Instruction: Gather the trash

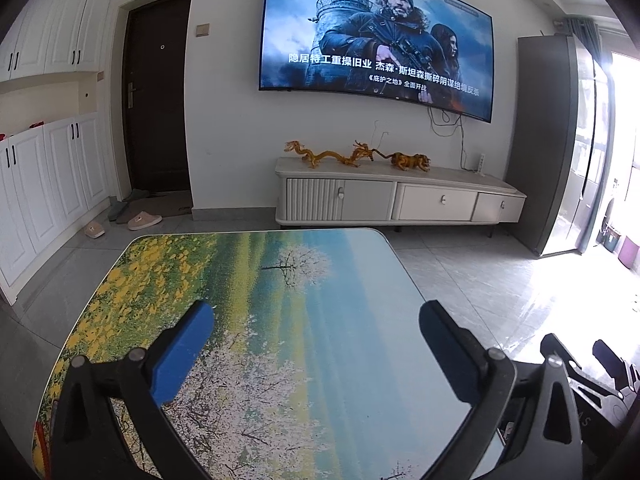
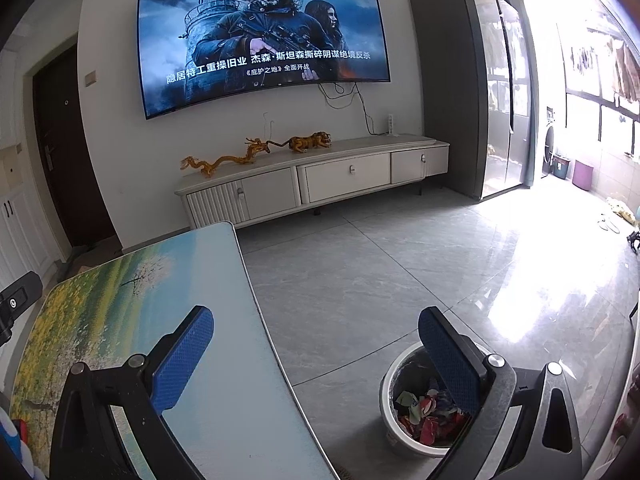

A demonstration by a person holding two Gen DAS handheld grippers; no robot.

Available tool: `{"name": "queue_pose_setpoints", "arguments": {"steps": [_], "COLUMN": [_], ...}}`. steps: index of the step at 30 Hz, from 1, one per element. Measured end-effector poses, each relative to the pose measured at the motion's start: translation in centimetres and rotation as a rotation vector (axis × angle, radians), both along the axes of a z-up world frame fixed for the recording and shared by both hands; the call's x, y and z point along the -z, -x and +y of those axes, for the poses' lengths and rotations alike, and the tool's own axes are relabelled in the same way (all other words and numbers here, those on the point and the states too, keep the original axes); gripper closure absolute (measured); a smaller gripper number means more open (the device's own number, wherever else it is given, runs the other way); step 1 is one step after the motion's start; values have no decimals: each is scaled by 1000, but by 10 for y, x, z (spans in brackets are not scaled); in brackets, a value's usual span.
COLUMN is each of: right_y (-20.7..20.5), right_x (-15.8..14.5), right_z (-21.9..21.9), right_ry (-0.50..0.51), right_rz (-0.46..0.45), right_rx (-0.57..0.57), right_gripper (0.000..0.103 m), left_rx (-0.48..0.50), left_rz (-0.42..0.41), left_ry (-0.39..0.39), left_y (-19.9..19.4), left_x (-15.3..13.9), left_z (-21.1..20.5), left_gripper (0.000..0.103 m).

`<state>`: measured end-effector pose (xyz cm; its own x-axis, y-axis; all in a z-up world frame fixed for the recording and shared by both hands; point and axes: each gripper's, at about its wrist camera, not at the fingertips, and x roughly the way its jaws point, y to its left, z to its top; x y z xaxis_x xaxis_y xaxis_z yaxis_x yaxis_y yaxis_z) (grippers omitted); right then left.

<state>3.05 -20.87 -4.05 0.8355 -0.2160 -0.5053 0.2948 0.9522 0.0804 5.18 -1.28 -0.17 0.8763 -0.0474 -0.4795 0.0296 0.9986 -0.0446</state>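
Both jaws wide, trash (image 2: 430, 410) binned

Trash (image 2: 428, 412) in bin (image 2: 390, 380), bin right of table (image 2: 224, 280)

- counter (image 1: 280, 280): printed landscape, yellow flowers, green field, white blossom, blue sky;
- left hand-held gripper (image 1: 316, 356): black frame, blue pads;
- bin (image 2: 390, 384): white rim, red and green wrappers (image 2: 428, 416) inside;
- floor (image 2: 360, 280): grey marbled tiles.
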Motion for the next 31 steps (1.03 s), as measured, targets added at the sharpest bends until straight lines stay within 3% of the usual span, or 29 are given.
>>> {"name": "queue_pose_setpoints", "arguments": {"steps": [31], "right_y": [3], "right_x": [-3], "right_z": [-9], "right_ry": [1], "right_rz": [-15], "right_rx": [36], "right_gripper": [0], "left_rx": [-9], "left_rz": [21], "left_ry": [-36], "left_y": [-5], "left_x": [6], "left_z": [-1], "left_gripper": [0]}}
